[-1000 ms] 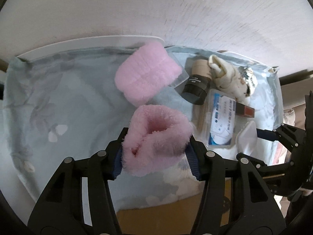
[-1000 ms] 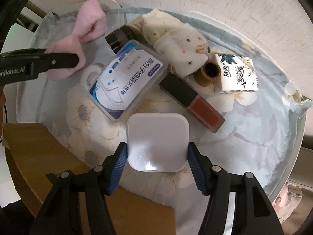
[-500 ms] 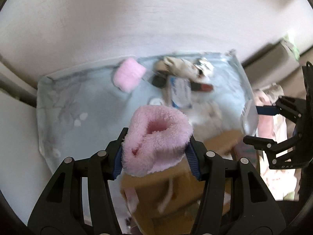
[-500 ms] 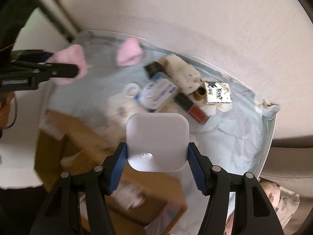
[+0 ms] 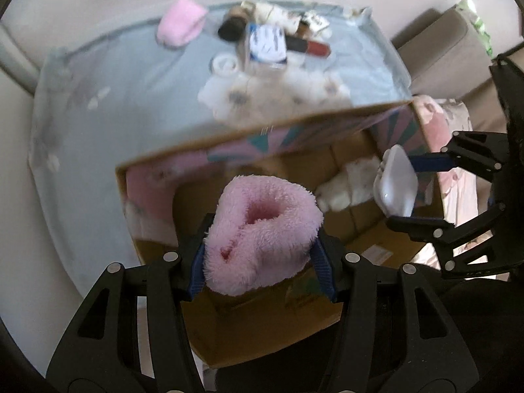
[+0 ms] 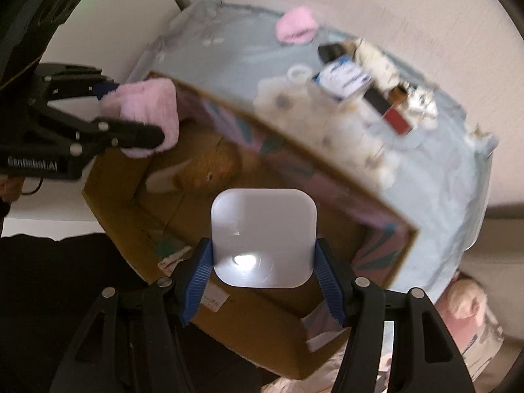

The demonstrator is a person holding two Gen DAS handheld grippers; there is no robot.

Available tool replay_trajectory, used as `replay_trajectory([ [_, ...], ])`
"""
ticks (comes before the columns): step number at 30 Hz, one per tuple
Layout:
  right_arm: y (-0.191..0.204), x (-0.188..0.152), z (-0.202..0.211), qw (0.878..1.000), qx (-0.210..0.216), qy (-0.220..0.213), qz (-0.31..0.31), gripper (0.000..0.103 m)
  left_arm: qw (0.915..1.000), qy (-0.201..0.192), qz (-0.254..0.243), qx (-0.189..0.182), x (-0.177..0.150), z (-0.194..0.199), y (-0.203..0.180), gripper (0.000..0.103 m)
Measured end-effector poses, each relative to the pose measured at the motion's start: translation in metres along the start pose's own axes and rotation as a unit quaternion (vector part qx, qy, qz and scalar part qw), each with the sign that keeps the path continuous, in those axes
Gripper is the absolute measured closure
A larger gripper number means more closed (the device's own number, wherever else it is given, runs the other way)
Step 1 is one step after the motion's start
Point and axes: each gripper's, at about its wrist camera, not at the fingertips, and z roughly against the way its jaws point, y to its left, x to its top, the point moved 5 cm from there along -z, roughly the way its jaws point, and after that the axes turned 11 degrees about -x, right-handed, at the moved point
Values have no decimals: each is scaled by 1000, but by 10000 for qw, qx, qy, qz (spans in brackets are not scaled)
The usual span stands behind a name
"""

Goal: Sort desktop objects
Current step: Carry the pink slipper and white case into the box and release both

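Note:
My left gripper [image 5: 262, 255] is shut on a fluffy pink sock [image 5: 262, 232] and holds it over the open cardboard box [image 5: 229, 334]. It also shows in the right wrist view [image 6: 144, 118] at the box's left side. My right gripper [image 6: 263, 262] is shut on a white rounded square case [image 6: 263, 235], held over the box [image 6: 327, 163]; it shows in the left wrist view [image 5: 396, 180] too. A second pink sock [image 5: 180, 26] lies on the blue cloth table [image 5: 114, 98] at the far side.
On the table's far part lie a blue-white packet [image 5: 267, 44], a red lip tube [image 5: 308, 46], a dark bottle [image 5: 229, 28], a cream sock [image 6: 373, 55] and a small white ring [image 5: 224, 65]. The box holds a brown item [image 6: 209, 170] and white fluff [image 5: 347, 183].
Both grippers have pulled back from the table with their objects and now hang over the open cardboard box in front of it. The table items look farther away.

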Motion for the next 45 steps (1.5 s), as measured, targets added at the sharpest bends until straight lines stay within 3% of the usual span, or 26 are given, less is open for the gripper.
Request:
replay_trajectory([
  [7, 3, -6, -9, 9999, -30, 22, -100, 46, 9996, 122, 182, 189, -18, -15, 10, 52],
  [17, -1, -7, -8, 9999, -122, 62, -103, 46, 9993, 160, 300, 160, -18, -17, 11, 50],
  [18, 0, -7, -9, 9998, -135, 87, -73, 45, 9992, 157, 342, 165, -17, -18, 11, 43],
  [19, 1, -8, -10, 9998, -144, 112, -24, 45, 9990, 162, 360, 204, -16, -19, 12, 18],
  [20, 3, -9, -13, 9997, -147, 187, 65, 44, 9989, 172, 356, 264, -15, -20, 12, 1],
  [21, 5, -10, -15, 9995, -166, 242, 138, 41, 9992, 141, 333, 197, -14, -19, 10, 0],
  [23, 6, -13, -17, 9995, -175, 206, 182, 14, 9993, 106, 338, 96, -12, -15, 7, 0],
  [24, 6, -14, -17, 9996, -139, 186, 174, 11, 9994, 98, 320, 90, -11, -12, 7, 0],
  [37, -12, -23, -14, 9989, -73, 65, -457, 10, 9999, 63, 35, 125, -4, -7, -7, 0],
  [45, -11, -18, -5, 9983, -136, -47, -561, 10, 9993, -201, -54, 312, 1, 12, -7, 0],
])
